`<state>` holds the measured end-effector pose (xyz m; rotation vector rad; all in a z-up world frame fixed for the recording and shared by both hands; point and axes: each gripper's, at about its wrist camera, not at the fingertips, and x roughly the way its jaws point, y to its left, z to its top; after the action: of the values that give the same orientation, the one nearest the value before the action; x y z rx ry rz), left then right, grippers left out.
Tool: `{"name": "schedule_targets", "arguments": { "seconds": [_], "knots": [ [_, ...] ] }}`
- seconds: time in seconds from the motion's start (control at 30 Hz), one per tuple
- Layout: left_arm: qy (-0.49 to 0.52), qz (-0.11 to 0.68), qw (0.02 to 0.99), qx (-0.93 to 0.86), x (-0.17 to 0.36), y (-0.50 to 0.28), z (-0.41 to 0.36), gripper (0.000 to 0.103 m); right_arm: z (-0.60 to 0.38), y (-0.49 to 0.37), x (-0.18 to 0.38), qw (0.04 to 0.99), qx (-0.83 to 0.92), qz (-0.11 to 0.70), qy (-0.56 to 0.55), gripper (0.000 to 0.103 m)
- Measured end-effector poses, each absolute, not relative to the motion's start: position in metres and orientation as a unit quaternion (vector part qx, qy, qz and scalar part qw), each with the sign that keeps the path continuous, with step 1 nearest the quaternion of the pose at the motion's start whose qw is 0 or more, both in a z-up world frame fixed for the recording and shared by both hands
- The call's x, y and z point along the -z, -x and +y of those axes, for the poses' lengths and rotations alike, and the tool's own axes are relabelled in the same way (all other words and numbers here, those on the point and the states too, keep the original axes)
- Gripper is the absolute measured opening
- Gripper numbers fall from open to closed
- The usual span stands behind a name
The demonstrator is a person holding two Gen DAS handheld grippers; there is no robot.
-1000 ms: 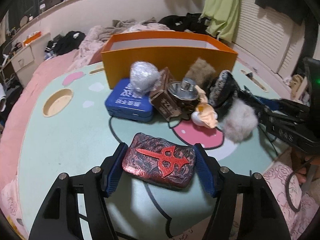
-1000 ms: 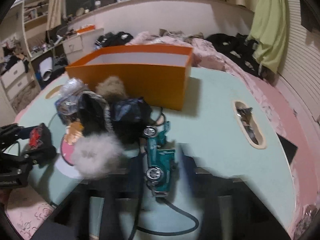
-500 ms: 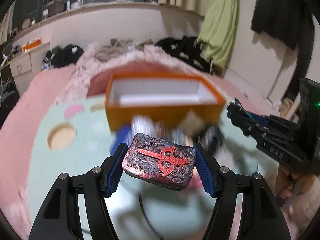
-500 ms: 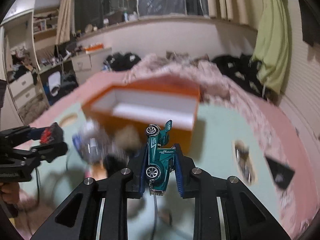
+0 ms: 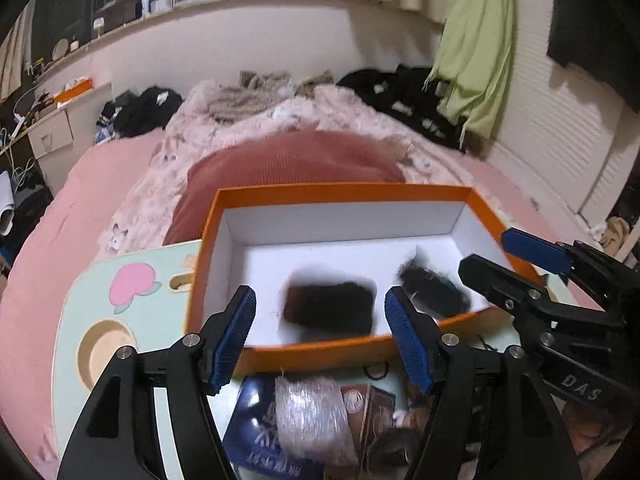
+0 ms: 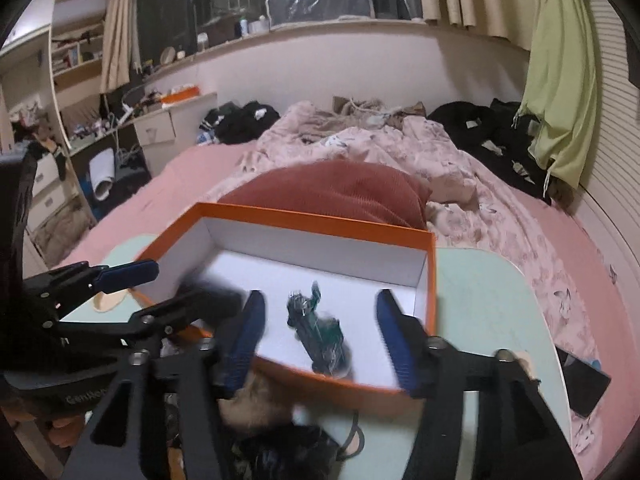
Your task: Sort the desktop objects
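Both hand-held grippers hang over the orange box (image 5: 224, 216), fingers spread wide and holding nothing. Between the left hand-held gripper (image 5: 320, 328) fingers, a dark blurred tin (image 5: 330, 308) lies on the box's white floor, its long side running 9 to 3 o'clock. Under the right hand-held gripper (image 6: 318, 330) a teal toy car (image 6: 320, 330) lies in the box, long axis from about 11 to 5 o'clock, nose toward the near wall.

What is left to sort sits at 6 o'clock from both hand-held grippers, on the table (image 5: 132, 312) just in front of the box: a blue case (image 5: 256, 432), a wrapped bundle (image 5: 312, 420) and a brown carton (image 5: 368, 408) on top of it. These lie directly beneath the left hand-held gripper, so I judge it the nearer one for them.

The left view shows that pile plainly; the right view shows only a blurred fluffy ball (image 6: 256, 404) there. The right view alone shows the car's colour and a black phone (image 6: 588, 388) at 4 o'clock on the table.
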<state>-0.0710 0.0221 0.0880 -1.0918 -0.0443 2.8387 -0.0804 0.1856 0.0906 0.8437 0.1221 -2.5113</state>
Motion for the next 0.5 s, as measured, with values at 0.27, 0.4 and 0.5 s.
{"name": "schedule_targets", "arguments": {
  "seconds": [0.27,0.4,0.5],
  "knots": [
    [0.336,-0.007,0.075,-0.939,-0.106,-0.001,0.018,0.083,0.205,0.013,-0.093,0.255,0.920,0.067,-0.289,0.082],
    [0.375,0.009,0.073,-0.924,-0.080,-0.033,0.020,0.083,0.212,-0.019,-0.068,0.260,0.905,0.095,-0.324,0.082],
    [0.403,0.026,0.064,-0.913,-0.059,-0.043,0.023,0.083,0.217,-0.032,-0.044,0.252,0.891,0.110,-0.361,0.083]
  ]
}}
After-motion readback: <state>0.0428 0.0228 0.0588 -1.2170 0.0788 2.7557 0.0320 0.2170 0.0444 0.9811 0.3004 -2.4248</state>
